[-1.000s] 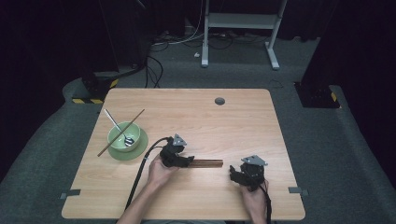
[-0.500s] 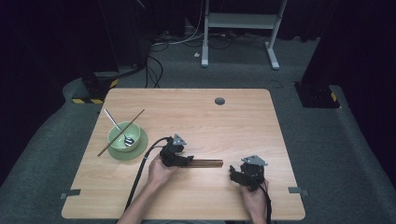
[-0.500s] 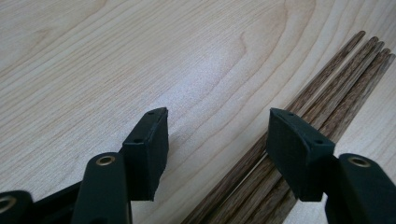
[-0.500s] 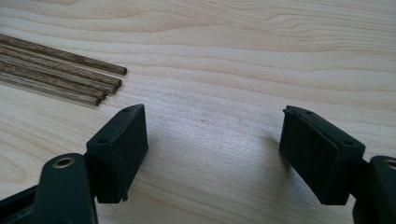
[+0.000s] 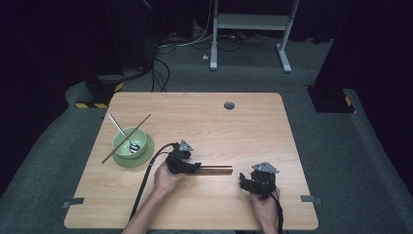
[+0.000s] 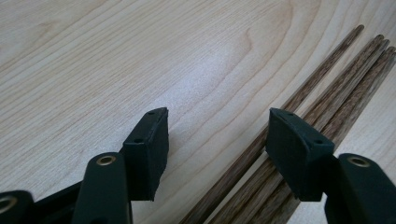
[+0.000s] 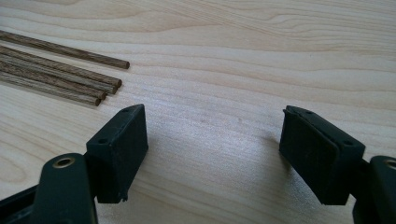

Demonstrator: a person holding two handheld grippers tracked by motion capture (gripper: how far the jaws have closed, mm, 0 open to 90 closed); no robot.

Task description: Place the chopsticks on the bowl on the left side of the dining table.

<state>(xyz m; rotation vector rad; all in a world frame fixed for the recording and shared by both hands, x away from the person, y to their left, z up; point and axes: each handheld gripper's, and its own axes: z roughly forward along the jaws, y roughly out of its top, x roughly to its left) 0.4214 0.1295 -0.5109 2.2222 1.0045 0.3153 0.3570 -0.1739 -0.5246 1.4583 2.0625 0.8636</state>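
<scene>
Several dark wooden chopsticks (image 5: 216,169) lie side by side on the table's near middle. My left gripper (image 5: 195,167) sits low over their left end, jaws open. In the left gripper view (image 6: 218,114) one chopstick (image 6: 243,158) runs between the jaws close to the right pad, touching neither; the others (image 6: 336,74) pass under and beside that pad. My right gripper (image 5: 245,182) rests open just right of the bundle. The right gripper view (image 7: 213,112) has bare wood between the jaws and the chopstick tips (image 7: 56,70) at upper left.
A green bowl (image 5: 129,141) on a green plate (image 5: 146,157) stands at the table's left, with a metal spoon (image 5: 119,129) in it and one chopstick (image 5: 141,124) laid across its rim. A cable hole (image 5: 229,105) lies near the far edge.
</scene>
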